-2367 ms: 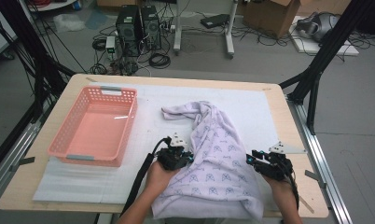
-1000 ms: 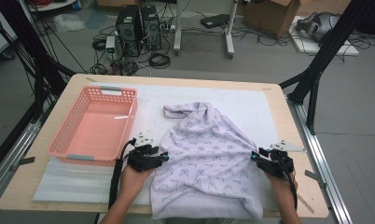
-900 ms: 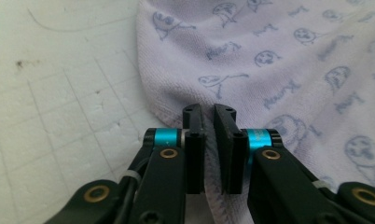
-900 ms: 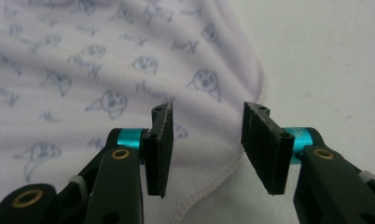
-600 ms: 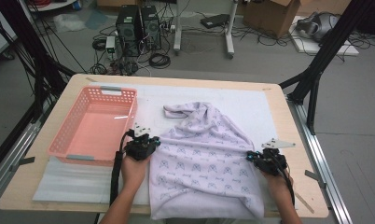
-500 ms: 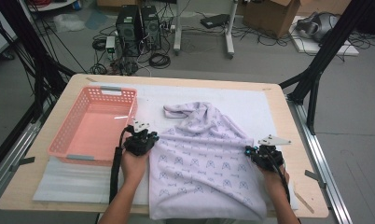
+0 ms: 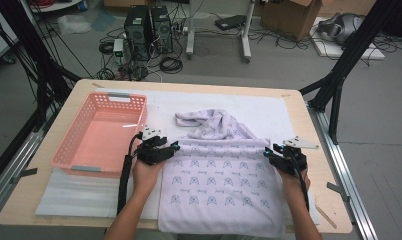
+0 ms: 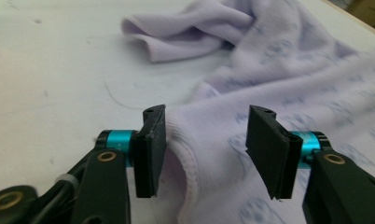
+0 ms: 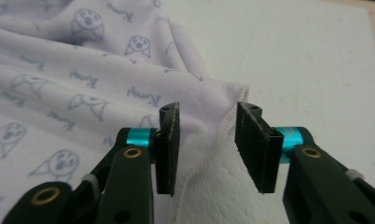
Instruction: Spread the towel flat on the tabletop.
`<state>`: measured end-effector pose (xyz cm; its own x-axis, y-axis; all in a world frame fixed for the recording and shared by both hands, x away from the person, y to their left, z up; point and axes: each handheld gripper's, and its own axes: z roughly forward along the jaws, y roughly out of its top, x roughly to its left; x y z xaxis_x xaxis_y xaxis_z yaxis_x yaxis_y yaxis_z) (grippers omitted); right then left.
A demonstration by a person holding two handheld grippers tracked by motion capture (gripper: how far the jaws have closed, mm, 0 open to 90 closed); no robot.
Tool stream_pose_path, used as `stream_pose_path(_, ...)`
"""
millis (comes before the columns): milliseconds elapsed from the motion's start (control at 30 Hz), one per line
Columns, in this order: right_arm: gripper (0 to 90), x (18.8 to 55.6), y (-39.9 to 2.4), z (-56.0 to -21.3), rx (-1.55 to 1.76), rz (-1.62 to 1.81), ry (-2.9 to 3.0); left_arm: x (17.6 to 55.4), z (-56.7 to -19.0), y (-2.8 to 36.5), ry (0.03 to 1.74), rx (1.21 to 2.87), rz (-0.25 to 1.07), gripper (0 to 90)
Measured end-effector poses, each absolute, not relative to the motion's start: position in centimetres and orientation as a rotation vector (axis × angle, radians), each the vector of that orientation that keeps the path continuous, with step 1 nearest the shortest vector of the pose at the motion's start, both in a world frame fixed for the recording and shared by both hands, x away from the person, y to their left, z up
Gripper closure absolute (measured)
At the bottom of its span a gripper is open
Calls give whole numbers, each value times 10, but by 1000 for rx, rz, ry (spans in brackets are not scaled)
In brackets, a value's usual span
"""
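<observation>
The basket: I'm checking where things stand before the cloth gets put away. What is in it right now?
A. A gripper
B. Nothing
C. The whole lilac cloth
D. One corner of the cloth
B. The basket shows its bare pink floor in the high view, while the cloth lies spread on the table beside it, between the left gripper and the right gripper.

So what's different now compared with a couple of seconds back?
Both grippers carried the lilac cloth's near part away from the person, folding it flat and wider. The left gripper and right gripper have just been opening; cloth edges lie between the jaws, unpressed. The pink basket and the table stayed put.
</observation>
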<state>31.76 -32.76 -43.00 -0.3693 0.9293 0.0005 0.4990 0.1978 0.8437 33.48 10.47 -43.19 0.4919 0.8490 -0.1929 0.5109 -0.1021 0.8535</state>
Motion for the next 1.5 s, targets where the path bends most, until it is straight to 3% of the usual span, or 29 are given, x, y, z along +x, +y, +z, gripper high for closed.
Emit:
stream_pose_path(400,561,258,-344,-440,1303,1152,2079,279,-438,119,1075,1813,357,418)
stream_pose_path(733,563,234,-345,-450,1309,1098,2214,234,-453,124,1107,1873,248,414)
stream_pose_path(867,596,228,-341,-450,1280,1057,2211,220,-457,118,1069,1875,289,432)
stream_pose_path(933,690,227,-340,-450,1283,1047,2211,212,-460,115,1065,1879,387,510)
stream_pose_path(967,791,227,-341,-449,1288,1059,2220,208,-461,114,1051,1894,463,607)
stream_pose_path(1033,848,226,-342,-449,1306,1087,2235,208,-463,118,1072,1855,397,856)
stream_pose_path(1500,865,187,-358,-435,1255,1177,2261,177,-448,150,1124,1800,283,881)
